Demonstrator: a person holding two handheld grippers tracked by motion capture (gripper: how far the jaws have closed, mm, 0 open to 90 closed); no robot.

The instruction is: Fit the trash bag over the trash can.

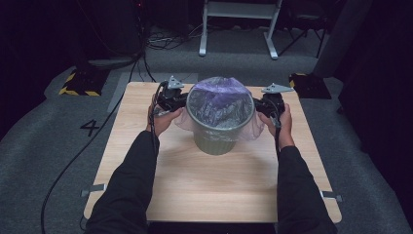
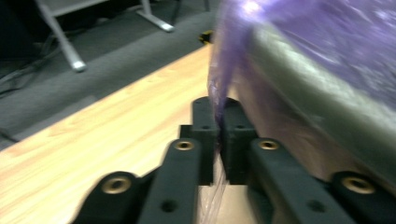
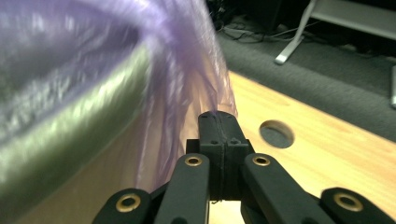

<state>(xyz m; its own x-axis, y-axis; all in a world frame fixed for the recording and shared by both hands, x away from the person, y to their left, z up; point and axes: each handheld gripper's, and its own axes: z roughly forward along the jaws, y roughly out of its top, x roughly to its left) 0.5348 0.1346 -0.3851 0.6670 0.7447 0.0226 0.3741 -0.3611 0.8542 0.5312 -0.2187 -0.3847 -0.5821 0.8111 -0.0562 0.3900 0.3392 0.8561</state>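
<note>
A grey-green ribbed bin [image 1: 221, 131] stands on the wooden table [image 1: 214, 190], a little behind its middle. A thin purple bag [image 1: 219, 100] lines it and hangs out over the rim. At the bin's left rim, my left gripper [image 1: 182, 103] is shut on a fold of the bag. In the left gripper view the film [image 2: 217, 88] runs down between the closed jaws [image 2: 219, 109], beside the bin wall [image 2: 327, 107]. At the right rim, my right gripper [image 1: 258, 105] is shut on the bag's edge. The right gripper view shows the film [image 3: 187, 60] meeting its jaw tips [image 3: 218, 119], next to the bin [image 3: 70, 135].
A round hole [image 3: 277, 134] lies in the tabletop just past my right gripper. Behind the table stand a white metal frame [image 1: 238, 29] and two yellow-and-black striped bases [image 1: 78, 83]. A cable [image 1: 68, 165] trails off the table's left side onto the grey floor.
</note>
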